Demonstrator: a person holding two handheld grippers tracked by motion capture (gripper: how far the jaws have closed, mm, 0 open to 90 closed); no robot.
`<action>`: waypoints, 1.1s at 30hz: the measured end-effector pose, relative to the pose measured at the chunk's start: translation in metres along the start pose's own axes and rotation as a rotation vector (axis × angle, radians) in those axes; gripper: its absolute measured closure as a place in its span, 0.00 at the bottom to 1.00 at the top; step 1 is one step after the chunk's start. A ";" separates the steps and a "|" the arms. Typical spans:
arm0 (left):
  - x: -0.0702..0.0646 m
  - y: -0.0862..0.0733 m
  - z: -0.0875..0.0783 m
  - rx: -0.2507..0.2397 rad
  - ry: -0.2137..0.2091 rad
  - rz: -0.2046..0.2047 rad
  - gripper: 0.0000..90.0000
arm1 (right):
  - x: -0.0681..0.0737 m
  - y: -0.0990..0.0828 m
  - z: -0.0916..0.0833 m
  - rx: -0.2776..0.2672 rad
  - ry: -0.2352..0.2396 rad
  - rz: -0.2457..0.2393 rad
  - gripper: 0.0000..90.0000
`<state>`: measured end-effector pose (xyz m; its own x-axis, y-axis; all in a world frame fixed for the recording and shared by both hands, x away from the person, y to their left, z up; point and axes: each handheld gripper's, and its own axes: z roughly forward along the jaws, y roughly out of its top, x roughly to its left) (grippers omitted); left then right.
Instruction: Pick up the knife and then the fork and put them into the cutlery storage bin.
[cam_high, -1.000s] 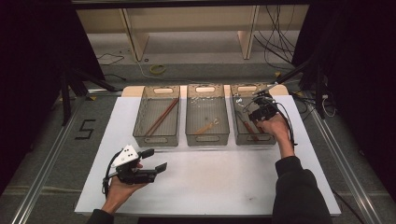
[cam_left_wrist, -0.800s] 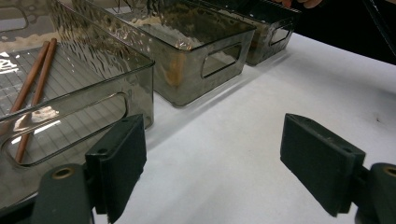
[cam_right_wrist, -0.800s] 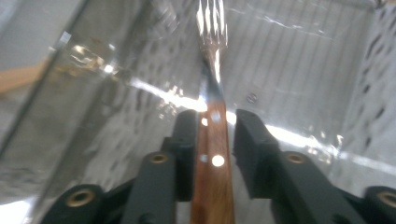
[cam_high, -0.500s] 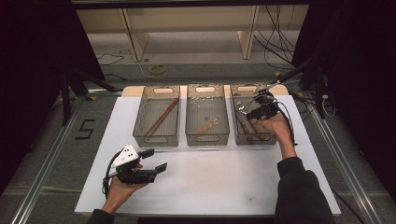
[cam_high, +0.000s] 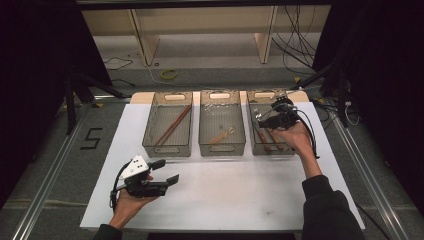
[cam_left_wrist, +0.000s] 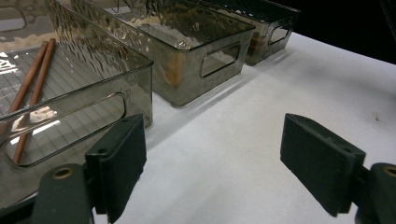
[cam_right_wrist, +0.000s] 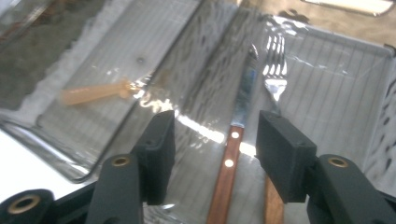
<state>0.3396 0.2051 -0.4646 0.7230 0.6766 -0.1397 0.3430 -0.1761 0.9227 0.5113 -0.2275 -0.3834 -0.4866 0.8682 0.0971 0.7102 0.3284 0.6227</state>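
Right gripper view: hand-held gripper (cam_right_wrist: 212, 149) just opened over knife (cam_right_wrist: 232, 161).

A knife (cam_right_wrist: 239, 126) with a brown wooden handle, 2 pale rivets and a steel blade lies flat on the floor of the right-hand clear bin (cam_high: 255, 142). Just beside it lies a fork (cam_right_wrist: 275, 79) with steel tines and what looks like a matching wooden handle, partly hidden. Both run roughly parallel along the bin's length, close together, perhaps touching.
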 end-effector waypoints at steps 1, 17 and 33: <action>0.000 0.000 0.000 -0.001 0.000 0.000 0.24 | 0.002 -0.001 -0.001 -0.008 0.011 -0.001 0.51; 0.001 0.000 0.000 -0.002 -0.019 -0.014 0.24 | 0.038 -0.031 -0.024 -0.172 0.075 -0.051 0.44; 0.001 0.000 0.002 0.004 -0.024 -0.020 0.24 | 0.062 -0.061 -0.029 -0.247 0.167 -0.080 0.38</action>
<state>0.3415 0.2041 -0.4650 0.7300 0.6626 -0.1672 0.3600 -0.1650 0.9182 0.4228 -0.2045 -0.3932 -0.6275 0.7633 0.1540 0.5313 0.2752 0.8013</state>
